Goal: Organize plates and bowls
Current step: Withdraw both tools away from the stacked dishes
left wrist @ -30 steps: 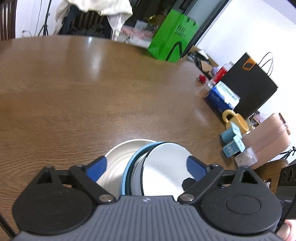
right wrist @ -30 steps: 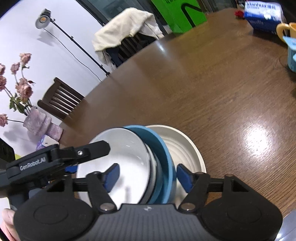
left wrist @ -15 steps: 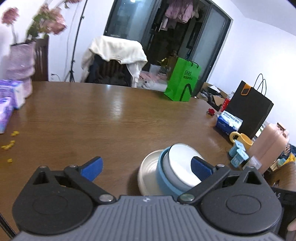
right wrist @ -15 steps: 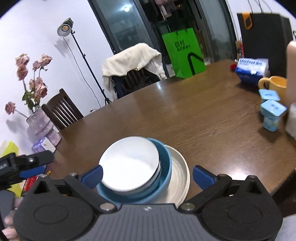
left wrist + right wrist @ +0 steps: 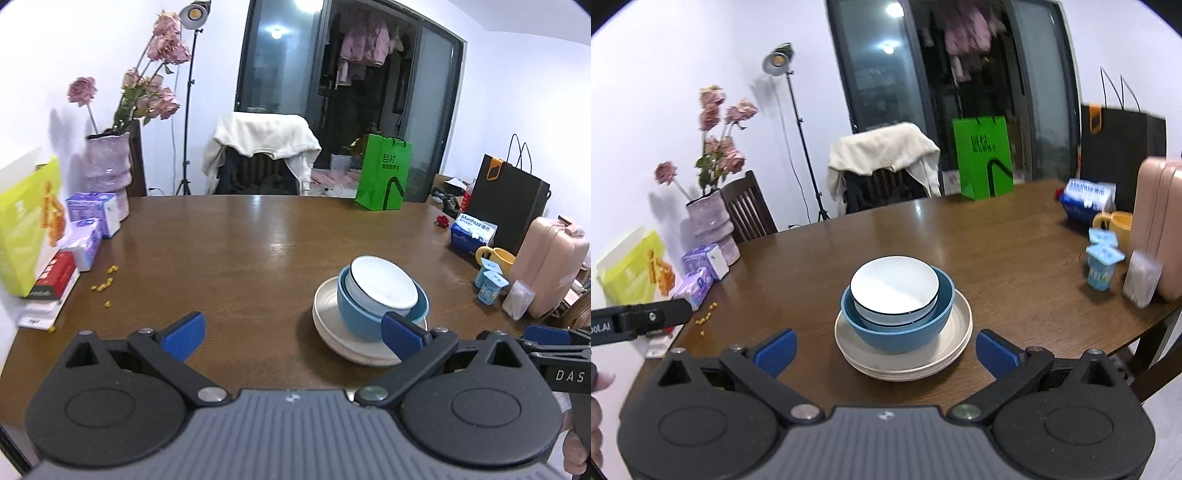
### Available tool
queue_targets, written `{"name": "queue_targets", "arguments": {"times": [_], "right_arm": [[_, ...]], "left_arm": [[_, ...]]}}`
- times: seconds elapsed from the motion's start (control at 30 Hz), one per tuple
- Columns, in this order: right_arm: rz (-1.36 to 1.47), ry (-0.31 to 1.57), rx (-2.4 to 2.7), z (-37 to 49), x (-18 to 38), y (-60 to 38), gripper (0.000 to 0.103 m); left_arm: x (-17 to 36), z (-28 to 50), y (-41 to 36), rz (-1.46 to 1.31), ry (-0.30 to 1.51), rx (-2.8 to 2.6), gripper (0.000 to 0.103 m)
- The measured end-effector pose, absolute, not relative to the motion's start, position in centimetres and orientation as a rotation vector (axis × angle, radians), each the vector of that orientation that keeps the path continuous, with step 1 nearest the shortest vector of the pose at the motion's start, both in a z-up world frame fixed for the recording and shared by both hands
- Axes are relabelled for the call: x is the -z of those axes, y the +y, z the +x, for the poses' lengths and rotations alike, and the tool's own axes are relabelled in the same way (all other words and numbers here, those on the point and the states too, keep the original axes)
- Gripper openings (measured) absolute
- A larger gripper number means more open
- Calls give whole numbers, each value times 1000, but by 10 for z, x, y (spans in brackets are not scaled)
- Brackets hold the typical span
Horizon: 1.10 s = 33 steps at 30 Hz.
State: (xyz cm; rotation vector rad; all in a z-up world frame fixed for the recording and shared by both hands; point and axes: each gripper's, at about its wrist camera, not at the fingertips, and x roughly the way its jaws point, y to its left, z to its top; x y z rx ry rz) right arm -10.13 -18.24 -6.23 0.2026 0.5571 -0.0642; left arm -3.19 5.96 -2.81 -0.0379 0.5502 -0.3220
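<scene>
Right wrist view: the right gripper point(image 5: 885, 345) hangs above the near table edge, jaws spread as wide as they go after just opening out, nothing between the blue pads point(image 5: 775, 345) but air.
Stack: dead ahead of that gripper, a white bowl point(image 5: 894, 286) nests inside a blue bowl point(image 5: 897, 334), and the blue bowl sits on a pile of cream plates point(image 5: 955, 328).
Stack contact: no pad touches any of it; the pile stands free on the brown table point(image 5: 997, 258).
Left wrist view: the left gripper point(image 5: 293, 334) is wide open too, empty, both pads clear of everything.
Stack from here: white bowl point(image 5: 384, 282), blue bowl point(image 5: 360, 317) and cream plates point(image 5: 327, 317) sit right of centre, just beyond the right-hand pad, the bowls leaning a touch to the left.
Other gripper: the right tool's arm pokes in at the right edge of the left view; the left tool's arm shows at the left edge of the right view.
Table, right side: a yellow mug point(image 5: 1113, 225), two small blue-lidded cups point(image 5: 1102, 264), a blue tissue box point(image 5: 1087, 199) and a pink case point(image 5: 1158, 229), all well apart from the stack.
Table, left side: a pink vase of flowers point(image 5: 109, 166), purple boxes point(image 5: 94, 218), a yellow-green bag point(image 5: 27, 225) and yellow crumbs point(image 5: 105, 282).
Far side: a chair draped in a cream cloth point(image 5: 262, 142), a green bag point(image 5: 384, 173) just beside it.
</scene>
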Motion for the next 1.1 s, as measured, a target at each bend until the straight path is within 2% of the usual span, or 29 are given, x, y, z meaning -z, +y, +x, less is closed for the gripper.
{"name": "queue_targets", "arguments": {"times": [0.53, 1.1], "right_arm": [[142, 551, -18, -218, 52, -223, 103], [135, 497, -81, -270, 51, -228, 103]], "left_arm": [[33, -170, 11, -46, 526, 249, 103], [31, -228, 4, -56, 472, 220, 103]]}}
